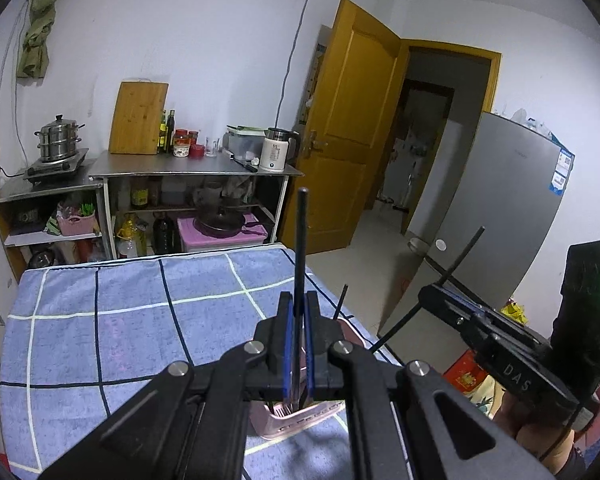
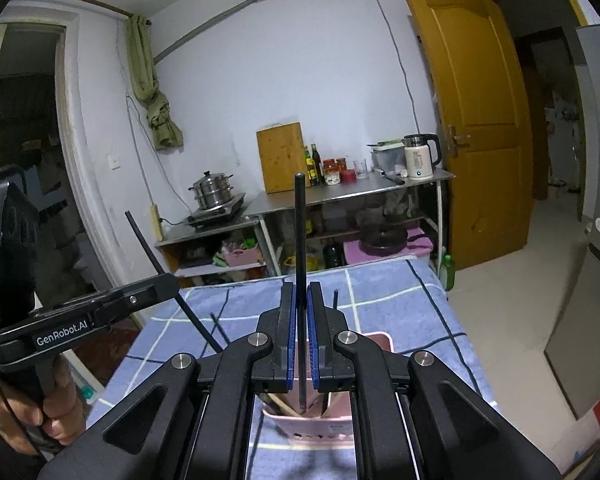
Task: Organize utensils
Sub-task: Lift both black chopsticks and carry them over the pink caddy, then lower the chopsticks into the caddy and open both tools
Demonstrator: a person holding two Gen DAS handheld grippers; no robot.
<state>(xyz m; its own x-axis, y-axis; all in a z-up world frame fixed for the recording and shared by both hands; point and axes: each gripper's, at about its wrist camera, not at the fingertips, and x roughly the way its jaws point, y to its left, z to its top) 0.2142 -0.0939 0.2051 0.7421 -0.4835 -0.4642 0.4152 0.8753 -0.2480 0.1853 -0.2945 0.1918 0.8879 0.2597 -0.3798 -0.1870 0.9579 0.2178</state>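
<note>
My left gripper (image 1: 299, 300) is shut on a black-handled fork (image 1: 301, 240), held upright with its tines down in a pink utensil holder (image 1: 296, 420) on the blue checked cloth. My right gripper (image 2: 299, 292) is shut on a black-handled utensil (image 2: 300, 232), also upright over the pink holder (image 2: 312, 428). The right gripper shows at the right of the left wrist view (image 1: 432, 296); the left gripper shows at the left of the right wrist view (image 2: 168, 280). Another thin black handle (image 1: 342, 300) stands in the holder. The lower end of the right utensil is hidden.
The table (image 1: 100, 340) carries a blue checked cloth. Beyond it stand steel shelves (image 1: 196, 168) with a steamer pot, cutting board, bottles and a kettle. A yellow door (image 1: 348, 140) and a grey fridge (image 1: 492, 216) are to the right.
</note>
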